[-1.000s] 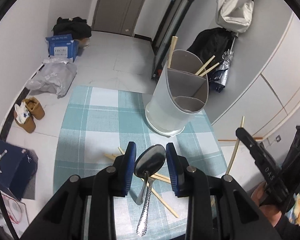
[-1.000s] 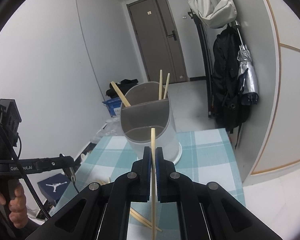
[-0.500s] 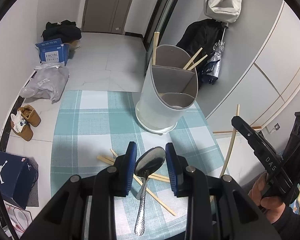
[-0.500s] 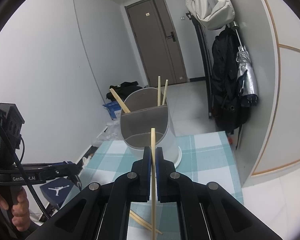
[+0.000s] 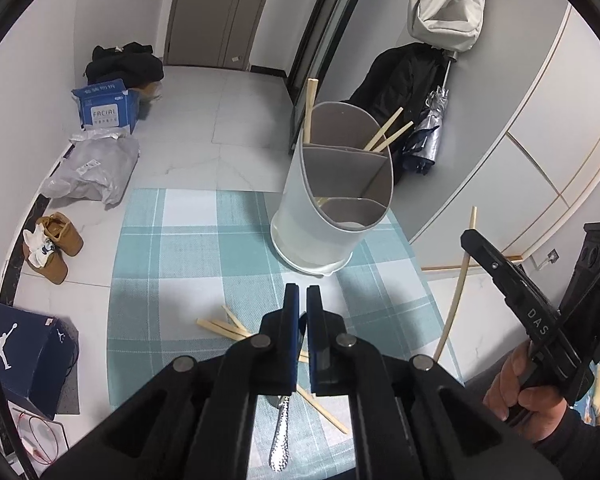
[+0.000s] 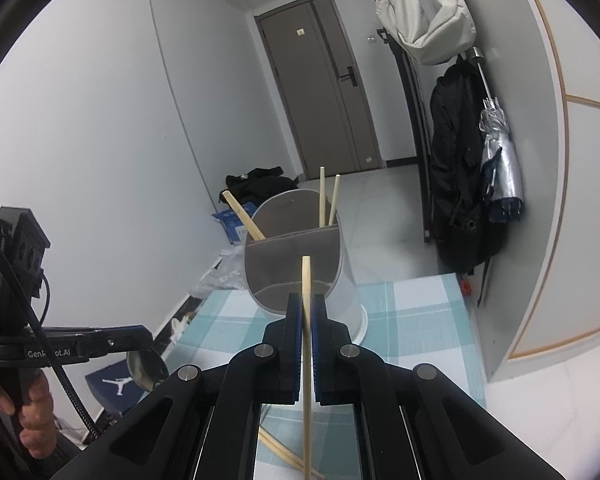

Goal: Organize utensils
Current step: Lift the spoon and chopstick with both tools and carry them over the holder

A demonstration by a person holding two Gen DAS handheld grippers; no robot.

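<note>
A white utensil holder [image 5: 332, 200] with grey dividers stands at the far side of the checked tablecloth [image 5: 180, 248]; it also shows in the right wrist view [image 6: 300, 264]. Three chopsticks stick out of its back compartment. My left gripper [image 5: 302, 300] is shut on a metal spoon [image 5: 281, 436], whose handle hangs below the jaws; its bowl shows in the right wrist view [image 6: 146, 370]. My right gripper [image 6: 307, 312] is shut on a single chopstick [image 6: 306, 344], held upright in front of the holder. Loose chopsticks [image 5: 224, 326] lie on the cloth.
The table's right edge lies near a white cabinet wall [image 5: 540, 152]. On the floor to the left are a blue box [image 5: 104, 110], a grey bag [image 5: 92, 170], shoes [image 5: 52, 248] and a shoe box [image 5: 24, 352]. A coat and umbrella [image 6: 496, 164] hang at right.
My left gripper has closed from wide apart onto the spoon, whose bowl is now hidden between the jaws. The holder sits farther off in the left view. The right gripper keeps its chopstick.
</note>
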